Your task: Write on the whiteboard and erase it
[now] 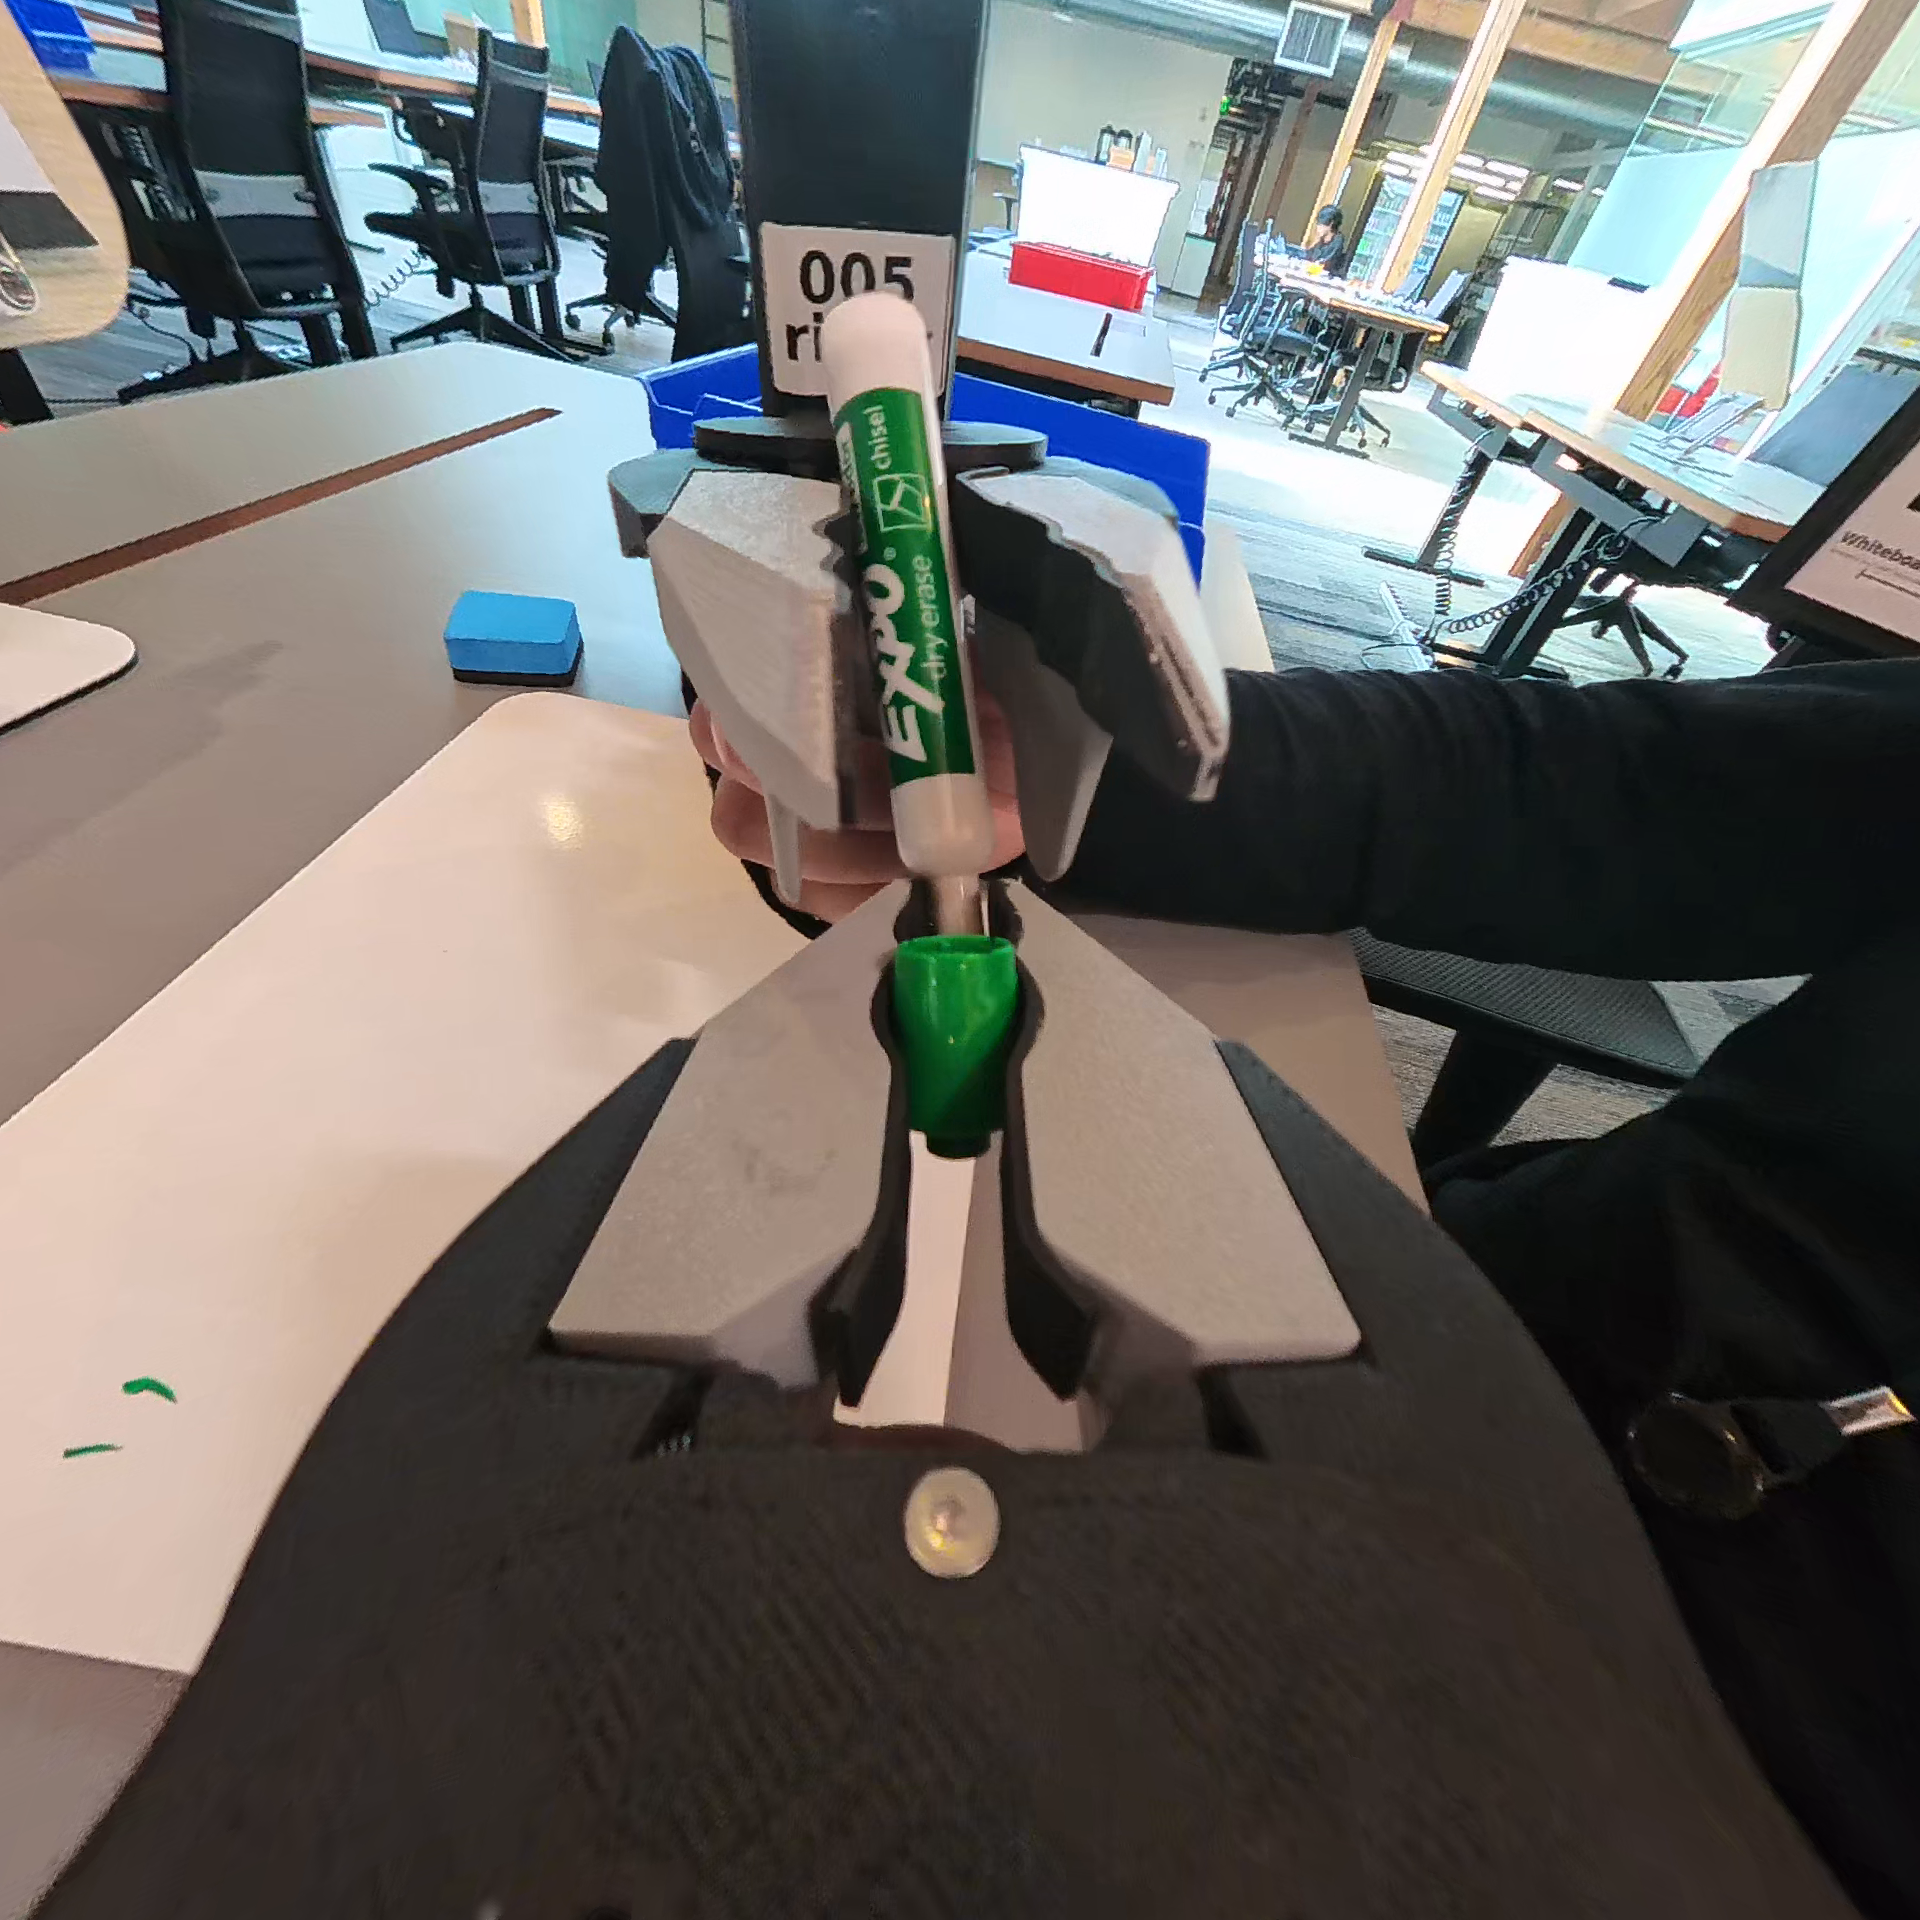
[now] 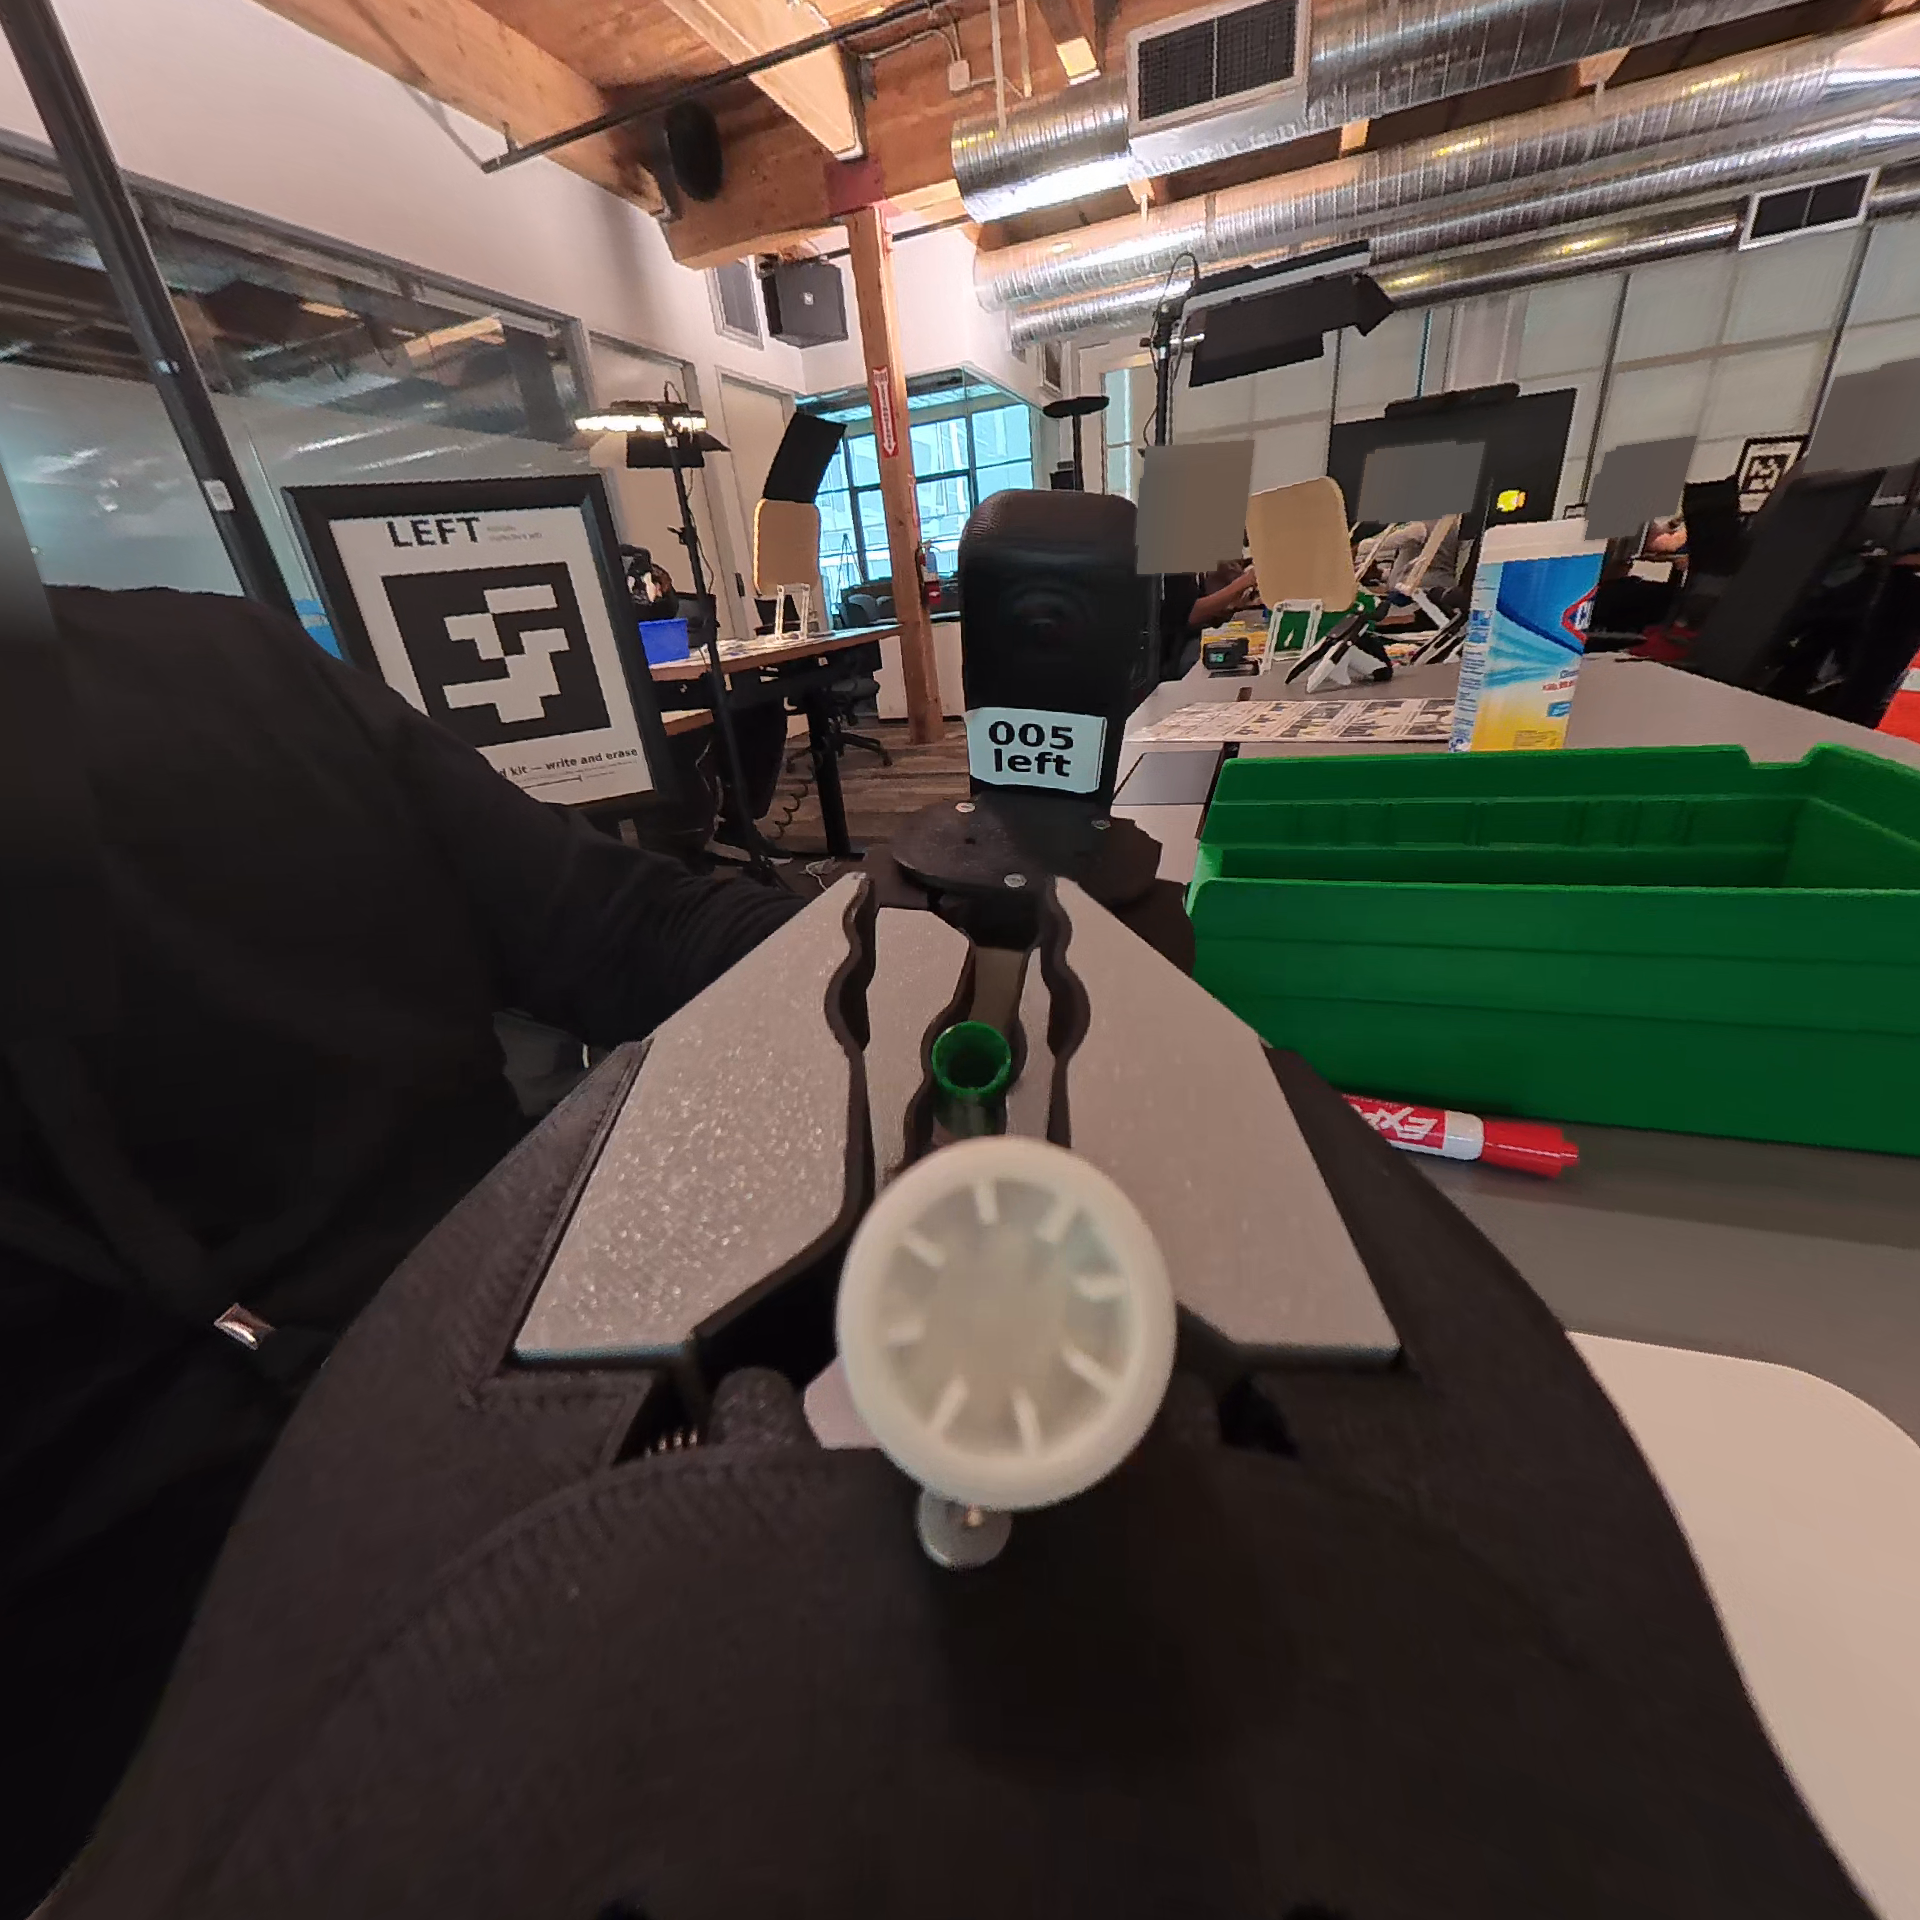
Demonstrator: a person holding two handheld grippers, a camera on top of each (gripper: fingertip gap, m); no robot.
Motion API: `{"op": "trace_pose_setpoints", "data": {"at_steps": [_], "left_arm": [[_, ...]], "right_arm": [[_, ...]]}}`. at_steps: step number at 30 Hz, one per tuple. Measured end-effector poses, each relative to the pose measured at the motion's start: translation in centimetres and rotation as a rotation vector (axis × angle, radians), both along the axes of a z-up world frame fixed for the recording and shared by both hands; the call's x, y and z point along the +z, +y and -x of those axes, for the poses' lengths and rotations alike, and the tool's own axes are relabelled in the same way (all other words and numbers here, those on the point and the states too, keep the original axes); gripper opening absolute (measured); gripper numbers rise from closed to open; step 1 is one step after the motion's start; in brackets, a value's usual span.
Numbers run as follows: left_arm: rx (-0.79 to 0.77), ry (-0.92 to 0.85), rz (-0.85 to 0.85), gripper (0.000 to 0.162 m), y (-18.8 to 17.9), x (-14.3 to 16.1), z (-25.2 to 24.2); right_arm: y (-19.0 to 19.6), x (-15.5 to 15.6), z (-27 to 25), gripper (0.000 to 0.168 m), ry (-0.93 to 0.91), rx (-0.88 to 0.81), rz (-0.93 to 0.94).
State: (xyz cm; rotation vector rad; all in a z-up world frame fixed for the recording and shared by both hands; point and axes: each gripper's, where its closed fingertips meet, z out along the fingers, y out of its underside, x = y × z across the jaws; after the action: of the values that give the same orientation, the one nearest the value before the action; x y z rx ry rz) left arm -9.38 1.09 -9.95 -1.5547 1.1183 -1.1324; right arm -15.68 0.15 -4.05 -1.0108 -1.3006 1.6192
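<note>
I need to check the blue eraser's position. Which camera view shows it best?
The left wrist view: the blue eraser lies in plain sight on the grey table, beyond the whiteboard. The right wrist view does not show it.

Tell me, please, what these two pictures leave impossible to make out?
- Marker tip: in the left wrist view the green cap and left claw cover it.
- Marker barrel: in the right wrist view only its blurred end shows.
- Whiteboard: cut by the frame edge, so the green marks may be incomplete.

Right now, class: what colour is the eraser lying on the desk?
Blue on top with a black base; the eraser shows best in the left wrist view.
</note>
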Motion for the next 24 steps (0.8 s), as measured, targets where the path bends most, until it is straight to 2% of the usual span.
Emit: {"op": "trace_pose_setpoints", "data": {"at_steps": [8, 10, 13, 19, 24], "left_arm": [[0.003, 0.142, -0.030, 0.009, 0.3, -2.5, 0.4], [0.051, 0.215, -0.030, 0.009, 1.3, -3.7, 1.0], [0.175, 0.352, -0.013, 0.009, 3.5, -5.9, 2.7], [0.422, 0.382, 0.011, 0.009, 7.0, -5.5, 6.7], [0.426, 0.369, 0.061, 0.009, 6.9, -5.5, 8.0]], "right_arm": [[0.3, -0.3, 0.4, 0.027, -0.050, -0.053, -0.044], [1.1, -0.3, 0.0, 0.027, -0.056, -0.073, -0.020], [3.4, -1.6, -0.2, 0.027, -0.128, -0.168, -0.015], [8.1, -6.8, 0.3, 0.027, -0.406, -0.398, -0.007], [11.7, -7.3, 1.9, 0.027, -0.438, -0.504, 0.014]]}}
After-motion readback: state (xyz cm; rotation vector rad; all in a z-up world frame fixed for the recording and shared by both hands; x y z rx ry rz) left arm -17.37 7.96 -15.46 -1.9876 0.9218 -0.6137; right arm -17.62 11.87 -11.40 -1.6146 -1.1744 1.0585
